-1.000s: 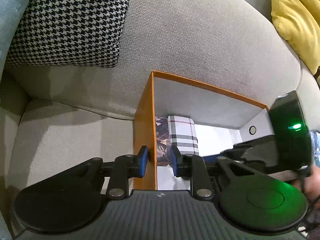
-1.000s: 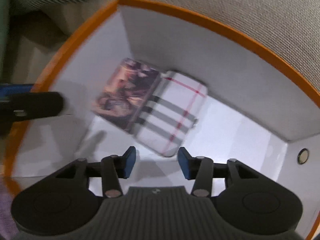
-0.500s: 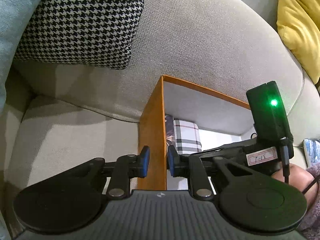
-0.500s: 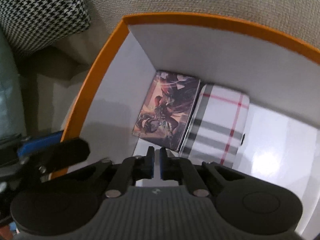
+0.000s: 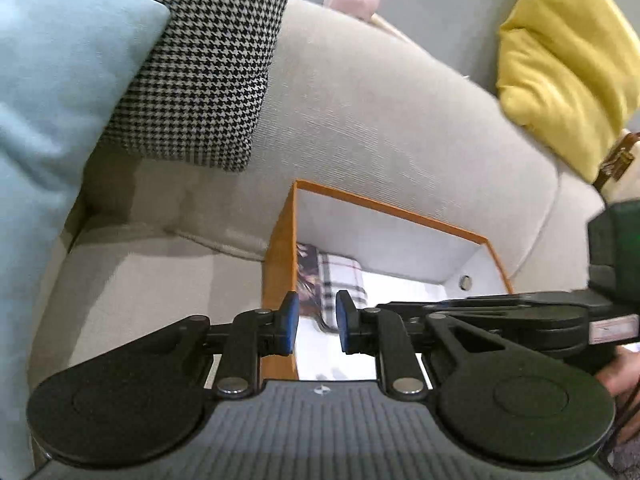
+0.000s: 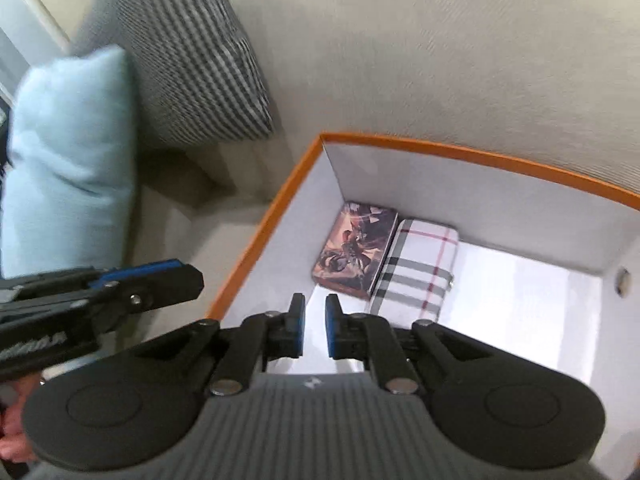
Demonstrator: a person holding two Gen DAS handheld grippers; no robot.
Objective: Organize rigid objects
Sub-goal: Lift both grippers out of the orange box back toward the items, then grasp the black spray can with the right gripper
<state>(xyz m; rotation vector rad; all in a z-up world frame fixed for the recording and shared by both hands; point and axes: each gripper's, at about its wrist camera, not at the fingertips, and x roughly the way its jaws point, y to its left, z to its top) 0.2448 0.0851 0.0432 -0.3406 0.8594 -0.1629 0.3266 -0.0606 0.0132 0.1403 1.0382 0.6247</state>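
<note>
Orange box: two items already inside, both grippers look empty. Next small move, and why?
Probably carry the right gripper away from the orange box toward the next loose object. The illustrated case and plaid case lie side by side in the box's far corner, and both the right and left gripper are shut on nothing. No further object shows in either view.

A home living room: beige sofa [image 5: 360, 120] with throw cushions [image 5: 208, 60].

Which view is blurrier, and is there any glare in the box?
Right wrist view: softer overall, houndstooth cushion smeared to stripes, bright glare on the white floor of the orange box. Left wrist view: sharper centrally, blur at the yellow cushion; both show fisheye bending.
</note>
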